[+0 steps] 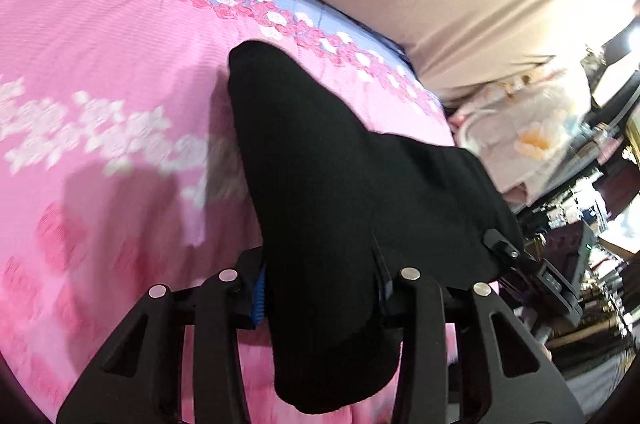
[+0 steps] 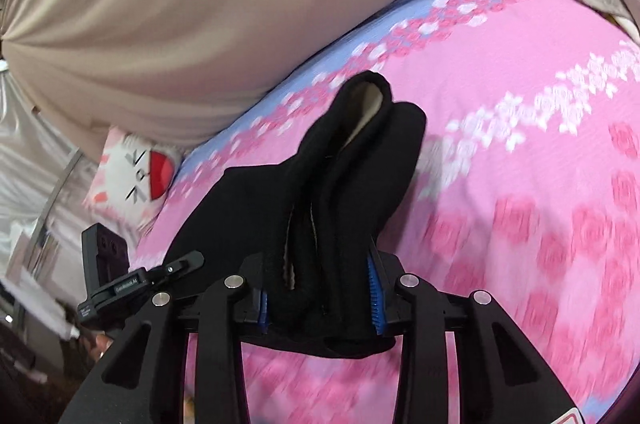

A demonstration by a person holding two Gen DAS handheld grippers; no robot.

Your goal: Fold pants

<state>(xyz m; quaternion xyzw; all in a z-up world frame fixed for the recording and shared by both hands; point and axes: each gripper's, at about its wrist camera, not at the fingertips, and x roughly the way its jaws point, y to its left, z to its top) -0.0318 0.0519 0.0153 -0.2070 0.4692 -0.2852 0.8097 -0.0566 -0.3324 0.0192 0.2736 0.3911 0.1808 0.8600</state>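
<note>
Both grippers, left gripper (image 1: 320, 298) and right gripper (image 2: 320, 298), were clamped on the black pants (image 1: 320, 184), lifted mid-frame over the pink bedspread (image 1: 100, 104). Risk: the thick bunch could slip out, leaving an uneven fold.

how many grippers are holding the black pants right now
2. The left gripper is shut on the black pants above the pink floral bedspread; the right gripper clamps another bunched part beside it.
</note>
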